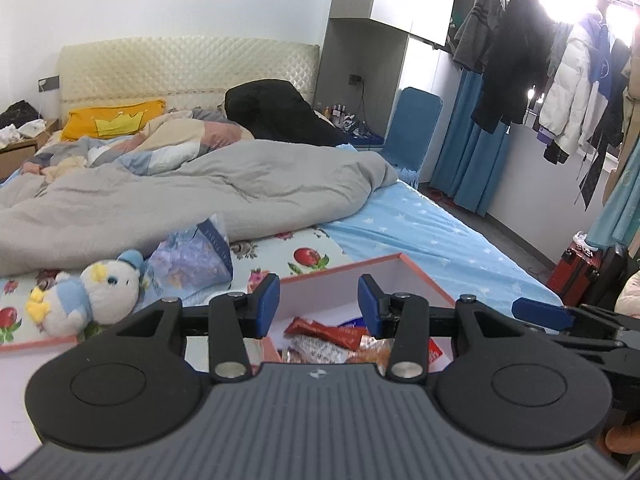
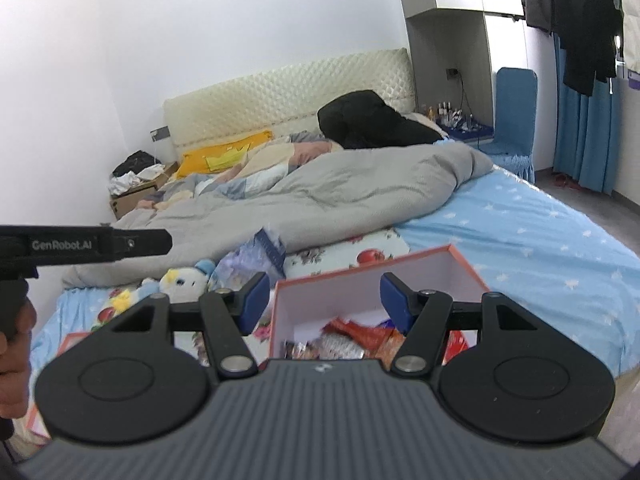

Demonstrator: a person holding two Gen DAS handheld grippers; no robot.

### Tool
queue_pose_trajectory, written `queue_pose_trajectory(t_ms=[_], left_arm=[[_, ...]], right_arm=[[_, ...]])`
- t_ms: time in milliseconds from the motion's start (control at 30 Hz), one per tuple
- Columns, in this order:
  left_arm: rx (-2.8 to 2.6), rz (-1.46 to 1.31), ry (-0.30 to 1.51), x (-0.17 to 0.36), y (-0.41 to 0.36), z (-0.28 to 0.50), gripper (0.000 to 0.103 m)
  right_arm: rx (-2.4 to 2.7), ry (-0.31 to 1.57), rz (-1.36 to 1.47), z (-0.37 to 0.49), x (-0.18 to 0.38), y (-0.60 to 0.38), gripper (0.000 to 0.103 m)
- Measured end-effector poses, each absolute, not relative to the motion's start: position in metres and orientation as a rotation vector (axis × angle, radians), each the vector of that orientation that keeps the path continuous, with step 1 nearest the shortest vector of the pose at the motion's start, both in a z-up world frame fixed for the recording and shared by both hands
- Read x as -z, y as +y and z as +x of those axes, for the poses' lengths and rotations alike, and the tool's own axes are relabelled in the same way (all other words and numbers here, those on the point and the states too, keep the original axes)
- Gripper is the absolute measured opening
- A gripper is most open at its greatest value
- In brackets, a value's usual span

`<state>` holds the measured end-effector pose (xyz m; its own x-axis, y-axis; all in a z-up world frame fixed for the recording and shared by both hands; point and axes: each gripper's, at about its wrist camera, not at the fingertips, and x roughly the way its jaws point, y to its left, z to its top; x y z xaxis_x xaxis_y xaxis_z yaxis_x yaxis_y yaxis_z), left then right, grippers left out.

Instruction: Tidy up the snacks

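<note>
An open pink-rimmed white box (image 1: 344, 276) (image 2: 360, 280) sits on the bed's near corner and holds several snack packets (image 1: 332, 340) (image 2: 352, 340) in red, orange and clear wrappers. My left gripper (image 1: 319, 304) hangs above the box, open, with nothing between its blue pads. My right gripper (image 2: 322, 300) is over the same box, open and empty too. Behind the box lies a purple snack bag (image 1: 192, 256) (image 2: 256, 256). The right gripper's finger (image 1: 544, 314) shows at the right of the left wrist view. The left gripper's body (image 2: 80, 244) crosses the left of the right wrist view.
A blue and white plush toy (image 1: 88, 296) (image 2: 180, 280) lies left of the box on a fruit-print cloth (image 1: 304, 248). A pink-edged lid (image 1: 36, 344) lies at the near left. A grey duvet (image 1: 200, 192) covers the bed; a red suitcase (image 1: 576, 268) stands on the floor at right.
</note>
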<state>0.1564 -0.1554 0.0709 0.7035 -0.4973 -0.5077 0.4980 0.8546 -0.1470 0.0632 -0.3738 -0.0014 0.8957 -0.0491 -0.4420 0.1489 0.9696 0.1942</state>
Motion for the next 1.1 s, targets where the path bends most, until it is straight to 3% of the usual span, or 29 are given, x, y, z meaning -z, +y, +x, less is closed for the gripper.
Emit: queue_pose_trajectory(t_ms=[400,1100], left_arm=[[0.539,0.017,0.575,-0.04,-0.14,0.113,0.049],[0.523,0.019,0.636,0.0,-0.14,0.116,0.049]], right_arm=[[0.141,0.459,0.255,0.03,0.029,-0.368,0.064],[0.165,0.495,0.266,0.025,0.055,-0.37,0.064]])
